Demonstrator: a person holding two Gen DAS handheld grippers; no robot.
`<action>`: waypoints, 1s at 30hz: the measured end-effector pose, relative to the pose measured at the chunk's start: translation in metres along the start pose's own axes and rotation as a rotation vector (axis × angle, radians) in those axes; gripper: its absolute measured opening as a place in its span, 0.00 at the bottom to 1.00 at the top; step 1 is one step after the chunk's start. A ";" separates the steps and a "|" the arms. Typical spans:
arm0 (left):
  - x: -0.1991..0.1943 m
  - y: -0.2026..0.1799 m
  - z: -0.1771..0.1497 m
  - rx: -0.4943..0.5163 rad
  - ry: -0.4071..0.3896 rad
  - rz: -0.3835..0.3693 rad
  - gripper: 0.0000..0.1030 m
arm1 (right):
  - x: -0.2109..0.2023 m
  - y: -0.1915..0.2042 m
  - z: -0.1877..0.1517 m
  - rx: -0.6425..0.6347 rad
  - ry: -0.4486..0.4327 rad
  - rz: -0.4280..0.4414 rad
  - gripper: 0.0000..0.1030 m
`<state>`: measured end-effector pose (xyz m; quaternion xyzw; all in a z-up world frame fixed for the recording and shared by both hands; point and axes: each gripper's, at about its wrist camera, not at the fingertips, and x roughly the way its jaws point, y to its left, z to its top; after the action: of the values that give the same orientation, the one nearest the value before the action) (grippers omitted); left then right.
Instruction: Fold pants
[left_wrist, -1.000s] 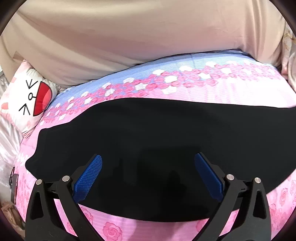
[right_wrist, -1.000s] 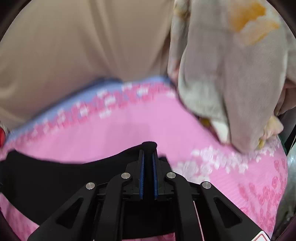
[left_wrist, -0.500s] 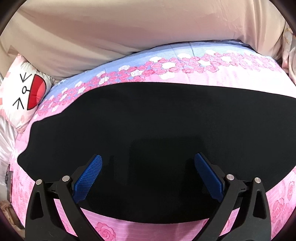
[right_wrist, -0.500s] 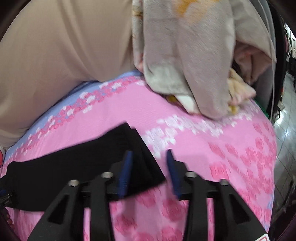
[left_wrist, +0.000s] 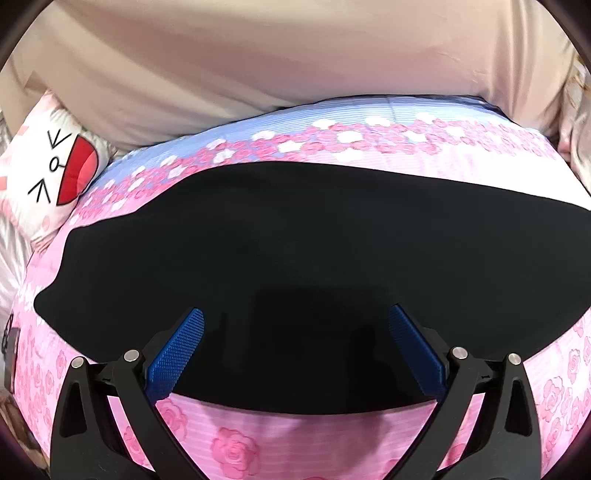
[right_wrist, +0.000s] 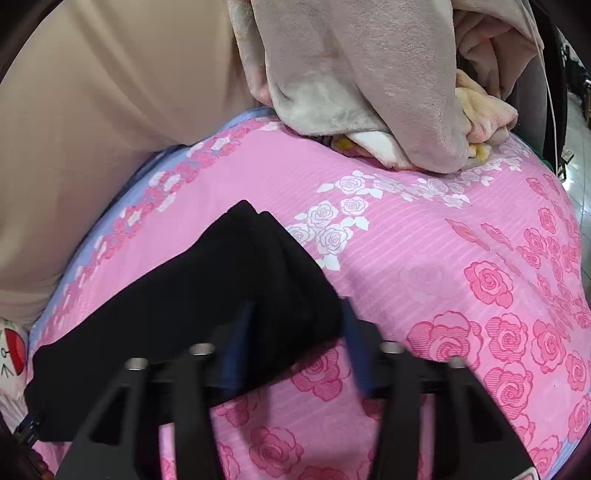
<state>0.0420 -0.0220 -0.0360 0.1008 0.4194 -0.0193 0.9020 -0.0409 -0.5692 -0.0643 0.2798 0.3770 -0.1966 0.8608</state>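
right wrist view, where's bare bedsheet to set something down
Free: the pink bedsheet between the black pants corner and the bed's right edge, below the plush blanket pile. Crowded: the pants cover the left, the blankets the top.

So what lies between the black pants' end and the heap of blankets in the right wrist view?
Only bare rose-print bedsheet: nothing lies between the black pants and the heap of blankets, as the right wrist view shows.
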 end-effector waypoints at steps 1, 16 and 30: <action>0.001 0.003 -0.001 -0.006 0.003 0.004 0.95 | 0.001 0.001 0.000 0.012 0.002 0.016 0.21; -0.006 0.006 0.014 0.000 -0.022 -0.104 0.95 | -0.025 0.003 0.002 0.168 -0.118 -0.109 0.36; 0.028 -0.044 0.019 0.082 0.018 -0.070 0.95 | 0.058 0.043 0.046 -0.058 -0.006 0.022 0.00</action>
<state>0.0694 -0.0671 -0.0523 0.1229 0.4298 -0.0672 0.8920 0.0449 -0.5730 -0.0684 0.2584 0.3769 -0.1770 0.8717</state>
